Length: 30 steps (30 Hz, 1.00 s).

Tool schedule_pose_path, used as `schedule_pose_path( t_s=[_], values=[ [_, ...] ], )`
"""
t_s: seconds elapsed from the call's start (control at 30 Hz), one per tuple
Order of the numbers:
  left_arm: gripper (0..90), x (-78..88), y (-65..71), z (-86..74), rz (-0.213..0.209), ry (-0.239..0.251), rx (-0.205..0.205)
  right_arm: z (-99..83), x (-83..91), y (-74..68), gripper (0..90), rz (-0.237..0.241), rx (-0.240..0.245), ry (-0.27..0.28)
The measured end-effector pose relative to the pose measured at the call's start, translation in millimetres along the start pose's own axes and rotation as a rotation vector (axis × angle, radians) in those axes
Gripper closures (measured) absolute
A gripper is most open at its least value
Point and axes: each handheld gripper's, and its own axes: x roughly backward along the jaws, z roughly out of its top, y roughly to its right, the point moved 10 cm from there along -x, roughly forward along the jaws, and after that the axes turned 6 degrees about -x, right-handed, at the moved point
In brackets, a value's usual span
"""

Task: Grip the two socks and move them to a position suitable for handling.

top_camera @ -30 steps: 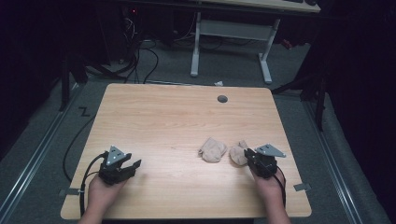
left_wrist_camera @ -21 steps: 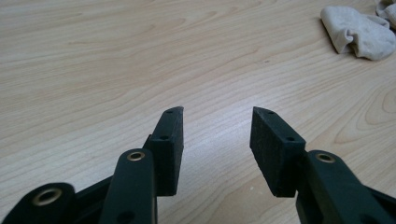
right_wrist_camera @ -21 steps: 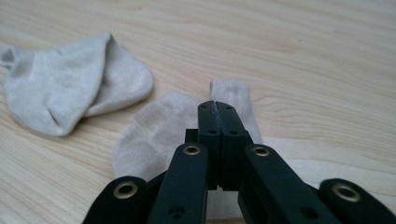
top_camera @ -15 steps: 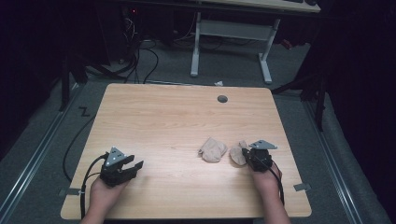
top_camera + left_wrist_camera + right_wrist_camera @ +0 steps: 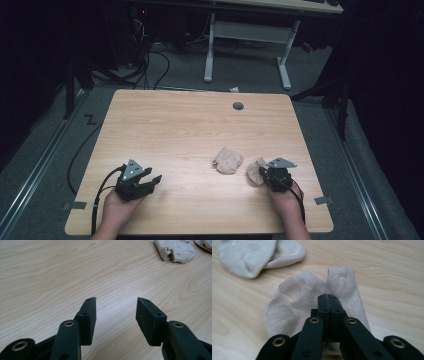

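- Item, near sock (image 5: 256, 171): pale beige, lying on the table (image 5: 175, 130) at its right front, directly at the tip of my right gripper (image 5: 270, 176). In the right gripper view the near sock (image 5: 317, 297) spreads ahead of and to both sides of the jaws, its long axis running roughly away from them.
- Item, far sock (image 5: 227, 160): same pale knit, bunched, just beside the first and toward the table's middle. It sits up and left in the right gripper view (image 5: 259, 255), and at the top right corner of the left gripper view (image 5: 175, 250).
- Right gripper (image 5: 328, 298): jaws clenched together with no gap showing. The sock lies under and around them; whether a fold of fabric is pinched between the pads I cannot tell, as the contact line is hidden by the jaws themselves.
- Left gripper (image 5: 150, 176): jaws released, standing wide apart over bare wood, holding and touching nothing (image 5: 116, 301).
- Relation governing the next move: both socks lie well to the right of my left gripper, with the far sock the closer of the two to it. My right hand is much the nearer to either sock. I judge that any pairing or lifting starts from the right side.
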Motion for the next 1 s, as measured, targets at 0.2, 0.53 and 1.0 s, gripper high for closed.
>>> schedule_pose_path(
  t_s=[0.2,0.53,1.0],
  values=[
    [50.2,-4.1,3.6,3.9,-0.005,0.003,-0.011,-8.6,9.4,-17.6,89.4,0.033,0.024,-0.015],
    [49.5,-12.6,10.2,11.3,-0.024,0.008,-0.027,-11.9,11.8,-67.9,89.4,0.128,0.11,-0.02],
    [49.5,-10.7,10.0,9.8,-0.024,0.005,-0.037,0.0,26.3,-78.1,89.8,0.108,0.143,0.043]
  ],
)
